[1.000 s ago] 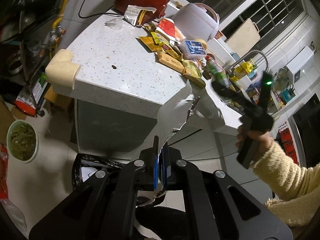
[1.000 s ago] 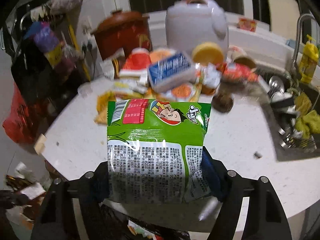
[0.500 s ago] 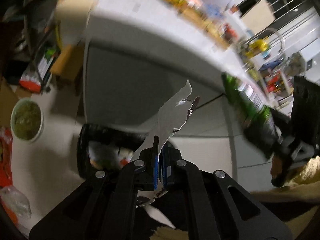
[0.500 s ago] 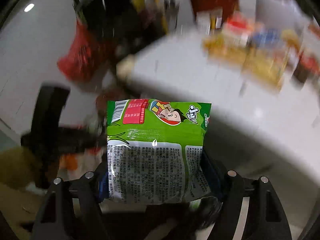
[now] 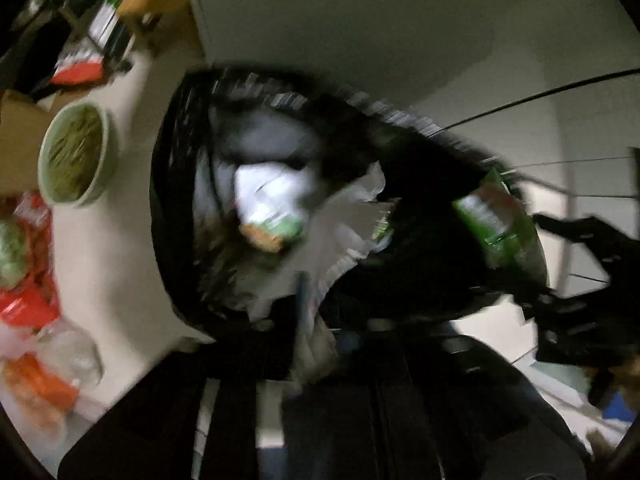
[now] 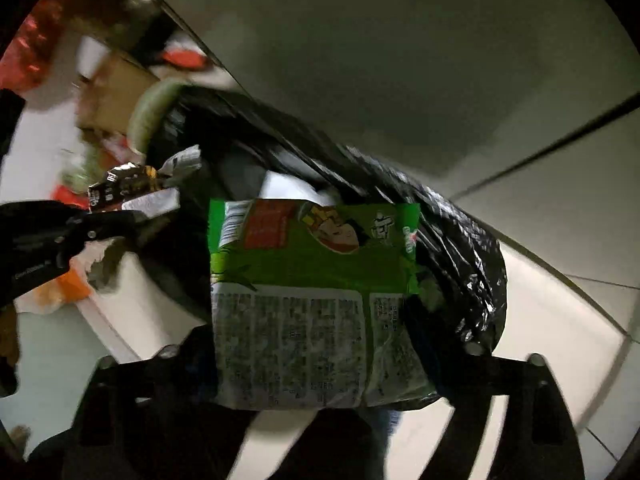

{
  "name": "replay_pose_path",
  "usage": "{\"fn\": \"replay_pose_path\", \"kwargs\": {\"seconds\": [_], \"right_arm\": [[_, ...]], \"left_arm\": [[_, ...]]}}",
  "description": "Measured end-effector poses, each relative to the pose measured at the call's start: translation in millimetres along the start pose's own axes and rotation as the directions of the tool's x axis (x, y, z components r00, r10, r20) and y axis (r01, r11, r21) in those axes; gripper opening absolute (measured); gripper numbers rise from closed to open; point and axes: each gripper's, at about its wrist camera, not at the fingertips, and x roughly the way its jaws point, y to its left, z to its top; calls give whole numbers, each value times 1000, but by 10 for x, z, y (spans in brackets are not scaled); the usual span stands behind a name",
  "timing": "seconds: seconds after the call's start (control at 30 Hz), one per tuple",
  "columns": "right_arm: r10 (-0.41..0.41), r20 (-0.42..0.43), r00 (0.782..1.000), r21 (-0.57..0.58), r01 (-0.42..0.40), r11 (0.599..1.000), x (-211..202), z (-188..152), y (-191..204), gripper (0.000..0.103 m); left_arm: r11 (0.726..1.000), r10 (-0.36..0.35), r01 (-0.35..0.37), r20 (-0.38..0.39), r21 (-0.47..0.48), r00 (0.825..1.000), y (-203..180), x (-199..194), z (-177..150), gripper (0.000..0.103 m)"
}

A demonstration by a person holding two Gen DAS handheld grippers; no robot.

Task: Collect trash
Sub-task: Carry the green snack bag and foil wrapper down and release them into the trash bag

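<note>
A bin lined with a black bag (image 5: 176, 208) stands on the floor against the cabinet; it also shows in the right wrist view (image 6: 460, 240). My left gripper (image 5: 308, 304) is shut on a torn silver wrapper (image 5: 344, 224) and holds it over the bin's mouth; the wrapper and left gripper also show at the left of the right wrist view (image 6: 132, 188). My right gripper (image 6: 316, 360) is shut on a green snack packet (image 6: 312, 280), held over the bin's right side; the packet also shows in the left wrist view (image 5: 496, 220). Both views are blurred.
Trash lies inside the bin (image 5: 272, 208). A green bowl of greens (image 5: 76, 156) stands on the floor left of the bin, with red and clear bags (image 5: 36, 312) and a cardboard box (image 5: 16, 144) around it. A grey cabinet front (image 5: 380, 40) rises behind.
Both grippers have dropped from the countertop level down to the bin, each still holding its piece of trash. The counter has left both views.
</note>
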Motion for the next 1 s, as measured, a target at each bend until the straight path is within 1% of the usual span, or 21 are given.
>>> {"fn": "replay_pose_path", "kwargs": {"seconds": [0.03,0.07,0.1,0.2,0.37,0.43,0.47,0.53,0.6,0.67,0.7,0.73,0.8,0.83,0.87,0.9,0.93,0.97,1.0], "right_arm": [[-47,-5,999,-8,47,999,57,28,14,97],[-72,-7,997,-13,72,997,86,53,3,97],[-70,-7,997,-15,70,997,100,39,-23,97],[-68,-5,998,4,68,998,53,59,-73,97],[-55,30,998,45,53,998,-324,145,-222,97],[-53,65,996,63,49,997,-572,151,-293,97],[-53,91,994,62,47,997,-737,145,-296,97],[-49,171,984,38,43,998,-1210,133,-247,97],[-52,237,970,9,51,999,-1618,86,-176,97],[-42,341,939,-19,52,998,-2193,72,-85,97],[-46,408,912,-21,60,998,-2545,50,-42,97],[-52,448,893,-14,65,998,-2770,51,-20,97],[-47,534,844,6,52,999,-3256,52,-8,97],[-50,597,800,31,38,999,-3581,48,-25,97],[-60,626,777,50,37,998,-3741,57,-44,97],[-79,658,749,77,38,996,-3949,80,-72,97],[-99,690,717,104,37,994,-4155,112,-108,97],[-120,718,686,132,35,991,-4333,139,-152,97],[-133,739,661,150,31,988,-4463,149,-180,98]], "left_arm": [[1000,31,-31,-5,-7,1000,14,35,16,73],[998,64,-64,9,-8,998,27,35,19,76],[997,71,-71,23,-7,997,25,11,25,77],[996,85,-85,23,1,996,17,-58,25,79],[997,83,-83,54,-2,995,-46,-287,67,79],[997,78,-78,88,-3,993,-105,-490,72,79],[997,79,-80,119,-2,990,-167,-677,77,79],[996,89,-91,176,3,980,-266,-1016,53,79],[996,82,-85,248,0,965,-386,-1510,15,79],[998,65,-69,331,2,941,-515,-2025,-36,79],[998,64,-70,369,2,927,-581,-2258,-34,79],[998,64,-70,396,-1,916,-636,-2416,-36,80],[997,68,-74,495,-8,866,-785,-2923,-29,84],[997,74,-81,544,-12,836,-853,-3157,-9,85],[996,78,-86,579,-13,812,-892,-3335,39,85],[996,80,-90,615,-14,784,-946,-3529,81,85],[996,79,-91,641,-15,763,-997,-3662,123,85],[995,82,-95,679,-19,729,-1056,-3864,176,85],[995,83,-100,711,-18,699,-1109,-4018,219,85]]}}
